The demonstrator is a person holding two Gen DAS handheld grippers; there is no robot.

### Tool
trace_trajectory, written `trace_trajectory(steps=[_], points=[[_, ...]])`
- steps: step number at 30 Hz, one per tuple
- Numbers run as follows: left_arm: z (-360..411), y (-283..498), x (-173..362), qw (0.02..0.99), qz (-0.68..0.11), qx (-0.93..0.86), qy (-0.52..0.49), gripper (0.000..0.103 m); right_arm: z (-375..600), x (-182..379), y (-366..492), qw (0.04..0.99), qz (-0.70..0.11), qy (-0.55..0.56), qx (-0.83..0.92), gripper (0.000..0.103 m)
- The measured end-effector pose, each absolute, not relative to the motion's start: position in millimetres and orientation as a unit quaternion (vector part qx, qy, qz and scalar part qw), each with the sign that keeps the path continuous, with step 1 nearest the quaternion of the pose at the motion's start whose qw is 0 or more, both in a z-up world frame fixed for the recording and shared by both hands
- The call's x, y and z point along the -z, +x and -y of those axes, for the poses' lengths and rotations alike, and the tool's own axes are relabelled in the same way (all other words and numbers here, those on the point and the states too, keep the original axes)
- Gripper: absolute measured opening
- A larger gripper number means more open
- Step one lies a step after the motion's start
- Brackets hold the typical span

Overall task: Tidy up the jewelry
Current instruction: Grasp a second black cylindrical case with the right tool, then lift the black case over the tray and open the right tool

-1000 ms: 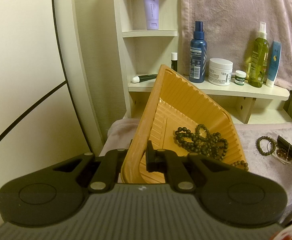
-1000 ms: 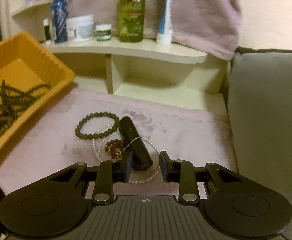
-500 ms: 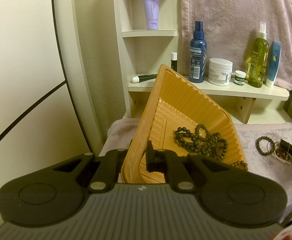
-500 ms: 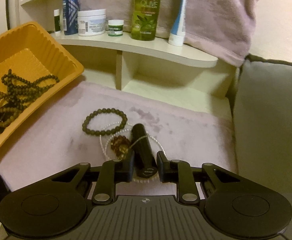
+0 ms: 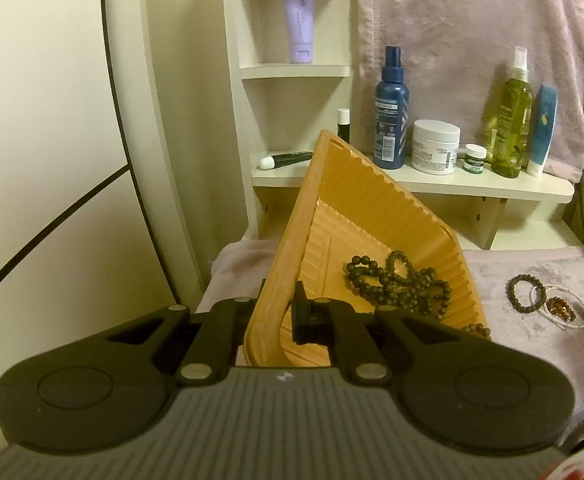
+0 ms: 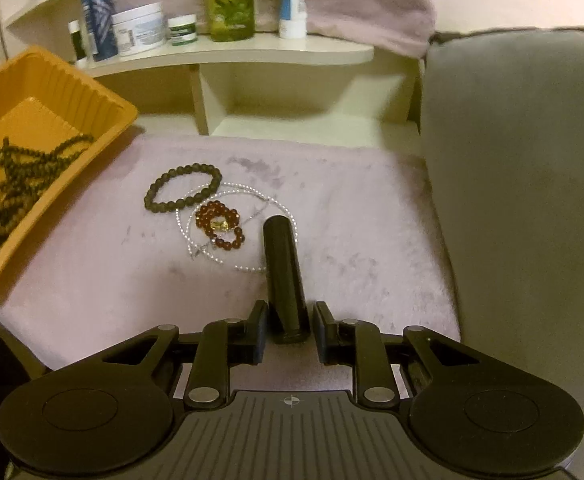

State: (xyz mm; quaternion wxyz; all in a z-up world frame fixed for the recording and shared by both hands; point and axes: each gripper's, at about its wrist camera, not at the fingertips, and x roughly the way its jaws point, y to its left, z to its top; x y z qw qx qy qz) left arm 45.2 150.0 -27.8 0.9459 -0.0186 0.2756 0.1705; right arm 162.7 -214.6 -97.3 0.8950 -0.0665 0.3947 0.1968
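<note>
My left gripper (image 5: pixel 277 304) is shut on the near rim of the orange ribbed tray (image 5: pixel 352 200), which it holds tilted up on one side. A long dark bead necklace (image 5: pixel 400 284) lies heaped in the tray's low corner. On the pink cloth beside the tray lie a dark bead bracelet (image 6: pixel 183 192), an amber bead bracelet (image 6: pixel 219 224) and a thin pearl strand (image 6: pixel 231 186). My right gripper (image 6: pixel 290 316) is shut on the near end of a black tube (image 6: pixel 283 268), which points away from me just right of the amber beads.
A cream shelf (image 6: pixel 251 50) behind the cloth carries a blue spray bottle (image 5: pixel 390 108), a white jar (image 5: pixel 436 146), a green bottle (image 6: pixel 229 0) and a blue tube. A grey cushion (image 6: pixel 524 160) walls the right side. A pink towel (image 5: pixel 472 40) hangs behind.
The right gripper's fingers closed in on the black tube. The tube swung off the pearl strand to the right and now lines up with the fingers. The left gripper and tray kept still.
</note>
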Motion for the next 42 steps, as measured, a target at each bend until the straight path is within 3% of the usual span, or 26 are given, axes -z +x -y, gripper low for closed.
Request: trace_trajectory(steps=[3, 7, 10, 20, 28, 42], points=[[-150, 45, 27, 0.946, -0.275, -0.171, -0.018, 0.007, 212, 99, 164, 0.899, -0.383, -0.075, -0.199, 0.03], [-150, 45, 27, 0.946, -0.275, -0.17, -0.018, 0.007, 212, 101, 169, 0.902, -0.379, -0.066, -0.196, 0.031], [-150, 45, 27, 0.946, -0.275, -0.17, -0.018, 0.007, 215, 98, 169, 0.903, -0.381, -0.051, -0.191, 0.02], [-150, 45, 27, 0.946, -0.275, -0.17, -0.019, 0.007, 205, 74, 160, 0.911, -0.352, -0.033, -0.21, 0.02], [-152, 45, 29, 0.946, -0.274, -0.17, -0.02, 0.007, 148, 45, 149, 0.884, -0.332, -0.004, -0.33, 0.02], [-152, 45, 27, 0.947, -0.274, -0.167, -0.022, 0.007, 60, 48, 132, 0.83, -0.335, -0.02, -0.446, 0.02]])
